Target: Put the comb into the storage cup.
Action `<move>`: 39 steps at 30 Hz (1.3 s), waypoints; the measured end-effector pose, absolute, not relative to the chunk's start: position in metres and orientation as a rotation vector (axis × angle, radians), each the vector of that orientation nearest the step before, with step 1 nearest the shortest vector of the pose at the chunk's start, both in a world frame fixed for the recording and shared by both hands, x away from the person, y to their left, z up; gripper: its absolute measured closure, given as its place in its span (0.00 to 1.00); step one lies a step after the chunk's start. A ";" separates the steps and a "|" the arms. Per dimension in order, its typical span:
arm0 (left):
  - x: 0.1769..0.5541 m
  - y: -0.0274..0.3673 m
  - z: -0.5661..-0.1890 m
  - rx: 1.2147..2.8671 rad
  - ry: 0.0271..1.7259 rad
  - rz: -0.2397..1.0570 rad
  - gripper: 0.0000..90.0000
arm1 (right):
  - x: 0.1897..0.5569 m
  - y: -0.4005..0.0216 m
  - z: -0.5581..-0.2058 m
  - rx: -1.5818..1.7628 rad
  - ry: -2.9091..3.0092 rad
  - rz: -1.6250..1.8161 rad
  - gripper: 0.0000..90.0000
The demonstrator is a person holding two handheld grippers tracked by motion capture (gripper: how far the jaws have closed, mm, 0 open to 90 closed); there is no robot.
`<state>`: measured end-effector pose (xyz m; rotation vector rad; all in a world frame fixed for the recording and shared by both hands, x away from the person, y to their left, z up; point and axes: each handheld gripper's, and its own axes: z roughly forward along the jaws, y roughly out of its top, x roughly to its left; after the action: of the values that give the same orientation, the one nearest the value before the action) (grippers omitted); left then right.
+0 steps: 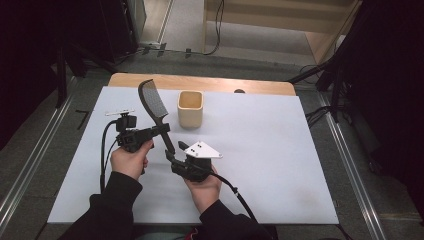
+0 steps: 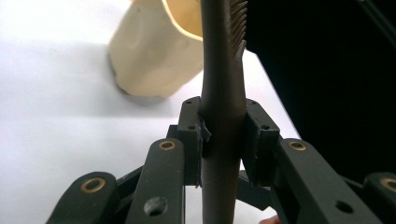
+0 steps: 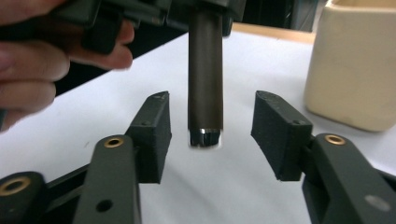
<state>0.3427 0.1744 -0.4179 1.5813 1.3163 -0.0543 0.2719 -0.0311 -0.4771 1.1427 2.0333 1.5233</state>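
1. High view: a white sheet (image 1: pixel 260 150) covers a wooden table (image 1: pixel 200 82), whose far edge shows bare. Grey floor and cables lie beyond, with dark stands to either side. A beige square cup (image 1: pixel 190 108) stands on the sheet near the far edge. The left gripper (image 1: pixel 150 134) clamps a black comb (image 1: pixel 152 105) at its handle, teeth end raised up and away, to the left of the cup. The right gripper (image 1: pixel 172 156) sits just beside the handle's lower end.
2. Left gripper view: the pads (image 2: pixel 191 135) are shut on the comb (image 2: pixel 223 93) handle from both sides. The cup (image 2: pixel 149 51) stands behind on the white sheet (image 2: pixel 56 116); darkness lies to the right.
3. Right gripper view: the jaws stand apart, and the pads (image 3: pixel 154 130) do not touch the handle end of the comb (image 3: pixel 205 88) hanging between them. The cup (image 3: pixel 355 65) stands at right; the left hand (image 3: pixel 46 51) is at upper left.
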 end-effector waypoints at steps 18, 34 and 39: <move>0.347 0.180 -0.421 1.640 1.296 0.015 0.81 | 0.273 -0.061 -0.470 1.013 2.437 1.464 0.34; 0.350 0.183 -0.423 1.657 1.279 0.027 0.81 | 0.278 -0.083 -0.465 0.934 2.557 1.445 0.30; 0.350 0.184 -0.422 1.655 1.275 0.028 0.81 | 0.277 -0.092 -0.464 0.919 2.555 1.438 0.30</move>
<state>0.3500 0.1839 -0.4223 1.6553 1.2753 0.0276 0.2771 -0.0922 -0.4641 0.9191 2.5554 1.4384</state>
